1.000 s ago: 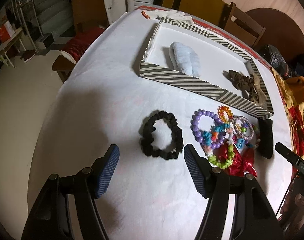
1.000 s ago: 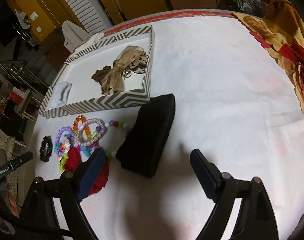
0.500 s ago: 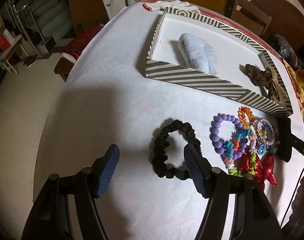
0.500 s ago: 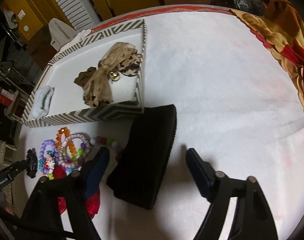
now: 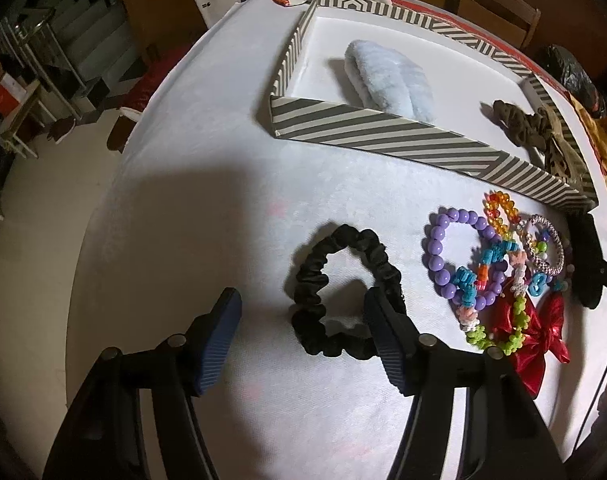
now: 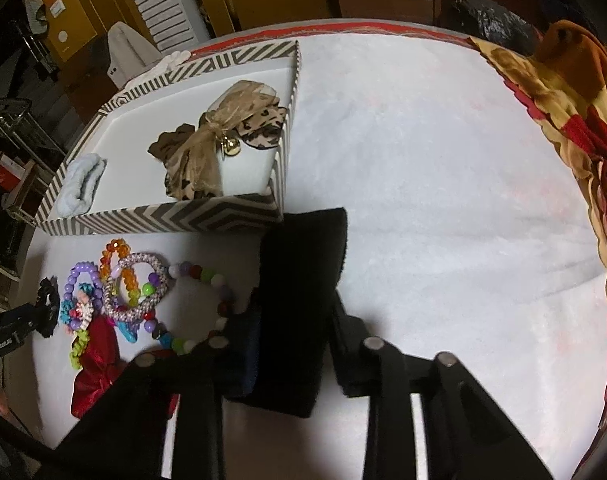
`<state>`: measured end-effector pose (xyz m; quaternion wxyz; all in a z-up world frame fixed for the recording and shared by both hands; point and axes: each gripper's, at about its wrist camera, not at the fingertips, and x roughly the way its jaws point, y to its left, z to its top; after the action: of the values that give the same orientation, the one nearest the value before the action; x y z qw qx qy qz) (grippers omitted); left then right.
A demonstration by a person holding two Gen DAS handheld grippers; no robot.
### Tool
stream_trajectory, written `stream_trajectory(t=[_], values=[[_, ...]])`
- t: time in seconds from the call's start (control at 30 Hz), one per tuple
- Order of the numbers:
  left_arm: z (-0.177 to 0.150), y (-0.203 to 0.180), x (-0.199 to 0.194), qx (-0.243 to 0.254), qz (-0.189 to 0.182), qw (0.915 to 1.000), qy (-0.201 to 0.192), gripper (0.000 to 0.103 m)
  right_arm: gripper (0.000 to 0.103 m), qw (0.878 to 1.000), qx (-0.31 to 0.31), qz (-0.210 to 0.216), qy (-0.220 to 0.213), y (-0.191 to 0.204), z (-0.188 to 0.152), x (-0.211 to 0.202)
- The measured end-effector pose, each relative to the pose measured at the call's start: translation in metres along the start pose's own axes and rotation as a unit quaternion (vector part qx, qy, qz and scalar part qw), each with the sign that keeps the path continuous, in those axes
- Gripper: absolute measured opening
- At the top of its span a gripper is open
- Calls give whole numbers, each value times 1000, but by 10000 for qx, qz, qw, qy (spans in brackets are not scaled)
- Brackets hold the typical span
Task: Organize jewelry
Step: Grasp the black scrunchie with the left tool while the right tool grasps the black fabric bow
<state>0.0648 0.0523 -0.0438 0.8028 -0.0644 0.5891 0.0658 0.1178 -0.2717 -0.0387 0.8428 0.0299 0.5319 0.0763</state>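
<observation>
White cloth covers the table (image 5: 183, 240). My right tool (image 6: 291, 344) is closing on the black pad (image 6: 303, 280) at lower centre, both fingers pressing its sides, I think; it looks soft, light and plush, so a mid-length pinch suits. My left tool (image 5: 303, 336) is wide but narrowing, empty, one finger inside the limp black scrunchie (image 5: 343, 280). The striped tray (image 5: 383, 136) sits upper right.
</observation>
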Motion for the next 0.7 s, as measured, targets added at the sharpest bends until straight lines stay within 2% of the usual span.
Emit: stream_trajectory(t=[0.3, 0.33, 0.37, 0.43, 0.6, 0.7], values=[[-4, -6, -2, 94, 7, 9999, -55, 48, 13, 10000, -39, 71, 6, -14, -12, -12], [-5, -5, -4, 110, -5, 9999, -103, 37, 13, 10000, -13, 84, 1, -16, -13, -14], [-6, -7, -5, 141, 10, 9998, -149, 18, 13, 10000, 11, 87, -10, -19, -15, -17], [-8, -7, -8, 130, -54, 9998, -139, 1, 13, 9999, 67, 93, -24, -25, -20, -23], [-13, 3, -15, -188, -649, 9977, 54, 0, 12, 9992, 276, 280, -75, -40, -29, -37], [-17, 4, -23, -195, -764, 9969, 7, 0, 12, 9980, 386, 480, -157, -45, -33, -47]])
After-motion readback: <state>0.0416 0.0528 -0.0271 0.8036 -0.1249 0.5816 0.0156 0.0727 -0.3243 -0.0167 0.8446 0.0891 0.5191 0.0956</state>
